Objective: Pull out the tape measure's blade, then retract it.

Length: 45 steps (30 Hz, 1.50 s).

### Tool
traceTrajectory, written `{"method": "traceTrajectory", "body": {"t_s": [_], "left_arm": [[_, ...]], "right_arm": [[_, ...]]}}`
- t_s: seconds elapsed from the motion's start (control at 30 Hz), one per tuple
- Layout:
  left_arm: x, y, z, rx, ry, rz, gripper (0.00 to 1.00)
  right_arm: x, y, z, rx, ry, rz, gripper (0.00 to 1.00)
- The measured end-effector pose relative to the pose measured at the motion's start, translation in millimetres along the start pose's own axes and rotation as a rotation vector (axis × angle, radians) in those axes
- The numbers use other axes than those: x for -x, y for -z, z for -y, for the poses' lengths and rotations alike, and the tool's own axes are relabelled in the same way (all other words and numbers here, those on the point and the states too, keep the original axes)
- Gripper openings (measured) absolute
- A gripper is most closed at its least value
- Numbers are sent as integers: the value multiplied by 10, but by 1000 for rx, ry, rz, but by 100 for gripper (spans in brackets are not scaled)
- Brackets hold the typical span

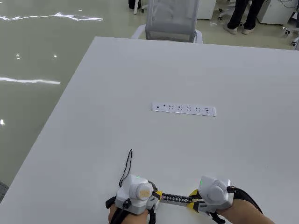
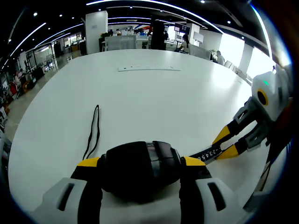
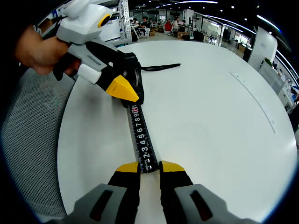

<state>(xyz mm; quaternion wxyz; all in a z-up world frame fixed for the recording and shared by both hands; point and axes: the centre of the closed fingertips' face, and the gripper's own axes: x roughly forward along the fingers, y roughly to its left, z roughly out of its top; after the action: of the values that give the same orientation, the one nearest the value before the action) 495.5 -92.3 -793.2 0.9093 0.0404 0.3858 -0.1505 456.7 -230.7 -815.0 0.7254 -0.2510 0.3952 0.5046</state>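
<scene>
The black tape measure (image 2: 140,173) lies close to the table's (image 1: 187,70) near edge, clamped between the left tongs (image 2: 141,163). Its blade (image 3: 140,135) is drawn out a short way along the tabletop, and the right tongs (image 3: 149,167) pinch its tip. A black cord (image 1: 127,167) trails from the case toward the far edge. A power strip (image 1: 183,109) lies at mid-table.

A broad white counter (image 1: 187,70) runs toward a grey mesh-backed chair (image 1: 172,18) at its far edge. Left of it lies a glossy pale-green floor (image 1: 37,60) (streaked with lamp glare). In the left gripper view, long light strips (image 2: 121,2) cross a dark ceiling above a white pillar (image 2: 96,28), and bright windows (image 2: 256,63) stand at the right.
</scene>
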Motion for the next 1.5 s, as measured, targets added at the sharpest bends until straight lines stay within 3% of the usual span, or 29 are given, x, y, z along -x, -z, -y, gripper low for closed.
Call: {"method": "traceTrajectory", "body": {"t_s": [1.5], "left_arm": [[-7,-2,-7,9,13,-5,65]], "right_arm": [[-160,-229,-52,24,-22,15,15]]}}
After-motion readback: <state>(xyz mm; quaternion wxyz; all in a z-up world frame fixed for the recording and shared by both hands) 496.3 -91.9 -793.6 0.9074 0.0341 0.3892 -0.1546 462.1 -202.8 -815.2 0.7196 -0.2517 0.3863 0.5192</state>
